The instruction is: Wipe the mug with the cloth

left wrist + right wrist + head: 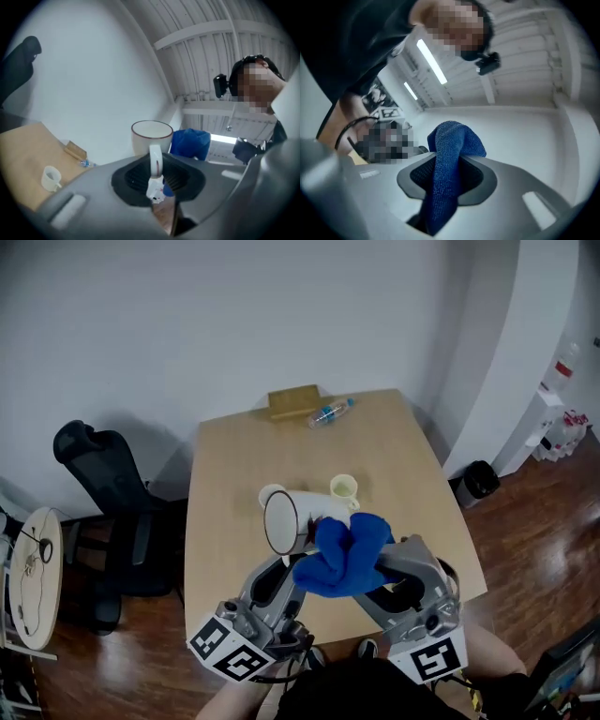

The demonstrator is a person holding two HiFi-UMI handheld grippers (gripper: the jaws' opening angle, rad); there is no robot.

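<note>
A white mug [286, 518] with a dark rim is lifted above the table, lying on its side with its mouth toward me. My left gripper [283, 563] is shut on its handle [155, 160], which shows pinched between the jaws in the left gripper view, the mug [151, 136] beyond. The blue cloth [345, 555] is bunched against the mug's right side. My right gripper [382, 566] is shut on the cloth [447, 168], which fills the gap between its jaws and sticks out past them.
A small cream cup [344, 488] stands on the wooden table [234, 474] behind the mug. A plastic bottle [330, 412] and a brown box [293, 401] lie at the far edge. A black office chair [108, 498] stands left of the table.
</note>
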